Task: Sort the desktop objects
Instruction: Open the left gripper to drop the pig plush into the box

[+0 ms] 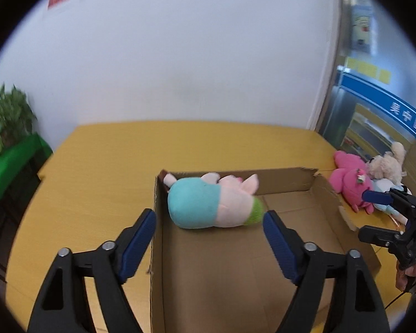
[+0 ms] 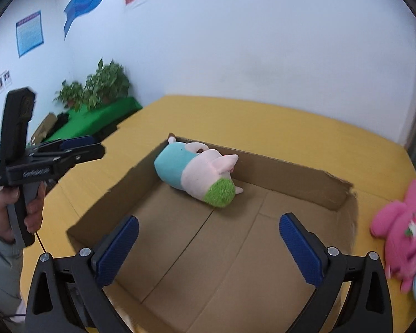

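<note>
Both jaws wide — right hand-held gripper (image 2: 209, 245) holds nothing.

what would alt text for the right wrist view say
A pig plush in teal, pink and green lies in the far corner of an open cardboard box on a yellow table. The open right gripper hangs empty above the box; a pink plush lies outside at right, and the left gripper is at left.
</note>
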`<state>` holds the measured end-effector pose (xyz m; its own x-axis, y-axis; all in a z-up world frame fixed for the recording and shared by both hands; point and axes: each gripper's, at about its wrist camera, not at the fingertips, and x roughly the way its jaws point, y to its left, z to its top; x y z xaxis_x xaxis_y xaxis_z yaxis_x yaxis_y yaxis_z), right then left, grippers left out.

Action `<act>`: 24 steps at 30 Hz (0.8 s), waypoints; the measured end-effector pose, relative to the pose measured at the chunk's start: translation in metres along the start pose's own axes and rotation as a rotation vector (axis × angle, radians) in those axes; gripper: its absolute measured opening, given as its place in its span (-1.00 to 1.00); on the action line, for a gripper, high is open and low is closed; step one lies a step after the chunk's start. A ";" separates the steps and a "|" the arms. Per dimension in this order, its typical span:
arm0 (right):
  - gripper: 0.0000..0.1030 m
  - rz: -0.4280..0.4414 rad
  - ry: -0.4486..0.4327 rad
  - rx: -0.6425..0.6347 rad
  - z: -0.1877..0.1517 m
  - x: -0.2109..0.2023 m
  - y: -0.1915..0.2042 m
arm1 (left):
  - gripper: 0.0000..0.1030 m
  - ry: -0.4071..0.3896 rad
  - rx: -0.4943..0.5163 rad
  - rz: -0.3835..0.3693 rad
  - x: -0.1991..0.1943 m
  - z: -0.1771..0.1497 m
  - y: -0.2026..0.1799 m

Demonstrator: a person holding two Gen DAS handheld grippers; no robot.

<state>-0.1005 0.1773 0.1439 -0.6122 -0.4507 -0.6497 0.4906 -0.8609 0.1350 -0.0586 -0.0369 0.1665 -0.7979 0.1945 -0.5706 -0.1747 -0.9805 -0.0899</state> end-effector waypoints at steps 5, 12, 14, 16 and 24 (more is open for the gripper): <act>1.00 -0.074 -0.036 0.015 -0.046 -0.052 0.013 | 0.56 -0.084 0.091 0.001 -0.052 -0.025 -0.044; 1.00 -0.128 -0.060 0.016 -0.095 -0.101 0.044 | 0.56 -0.097 0.143 -0.014 -0.093 -0.070 -0.090; 1.00 -0.144 -0.063 0.018 -0.105 -0.108 0.051 | 0.56 -0.090 0.133 -0.018 -0.094 -0.081 -0.099; 1.00 -0.151 -0.066 0.018 -0.115 -0.116 0.058 | 0.56 -0.087 0.114 -0.043 -0.099 -0.090 -0.104; 1.00 -0.151 -0.074 0.030 -0.143 -0.145 0.070 | 0.56 -0.072 0.046 -0.072 -0.119 -0.116 -0.111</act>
<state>0.1114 0.2161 0.1404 -0.7218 -0.3311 -0.6077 0.3718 -0.9262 0.0630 0.1224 0.0461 0.1499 -0.8213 0.2677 -0.5037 -0.2582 -0.9619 -0.0903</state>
